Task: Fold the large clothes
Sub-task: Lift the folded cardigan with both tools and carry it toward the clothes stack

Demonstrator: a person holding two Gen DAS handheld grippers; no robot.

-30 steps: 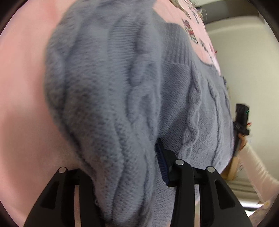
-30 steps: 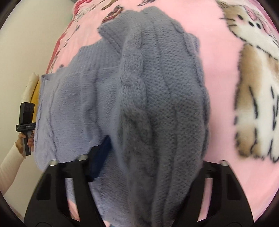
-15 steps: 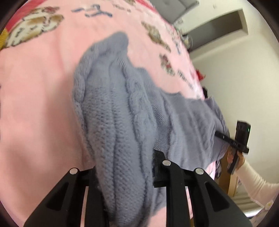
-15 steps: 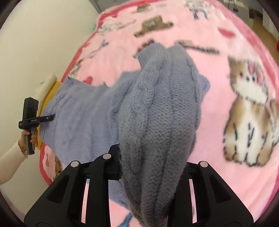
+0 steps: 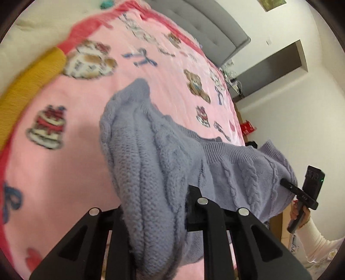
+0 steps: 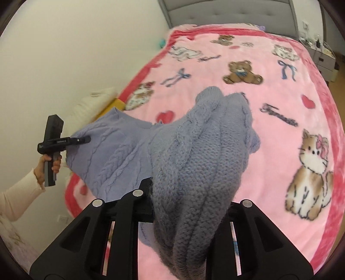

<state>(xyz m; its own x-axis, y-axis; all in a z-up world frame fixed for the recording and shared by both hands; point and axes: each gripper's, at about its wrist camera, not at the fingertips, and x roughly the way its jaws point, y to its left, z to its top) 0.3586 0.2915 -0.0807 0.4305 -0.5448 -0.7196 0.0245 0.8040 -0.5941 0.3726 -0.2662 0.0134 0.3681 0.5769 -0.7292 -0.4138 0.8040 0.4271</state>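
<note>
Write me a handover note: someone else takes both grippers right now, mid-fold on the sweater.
Left gripper: shut on the sweater, one sleeve side bunched between its fingers.
Right gripper: shut on the sweater, the other sleeve side.
The sweater is lifted and stretched between the two grippers above the pink blanket; both sleeves droop toward it.
Done: both sides gripped and raised.
Left: lay it flat on the blanket, fold the sleeves in, then fold the body.

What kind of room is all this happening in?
Most likely a bedroom at home. A bed with a grey padded headboard is covered by a pink blanket printed with bears and cats, a small bedside cabinet stands next to it, and a lavender knitted sweater is held up above the bed.
</note>
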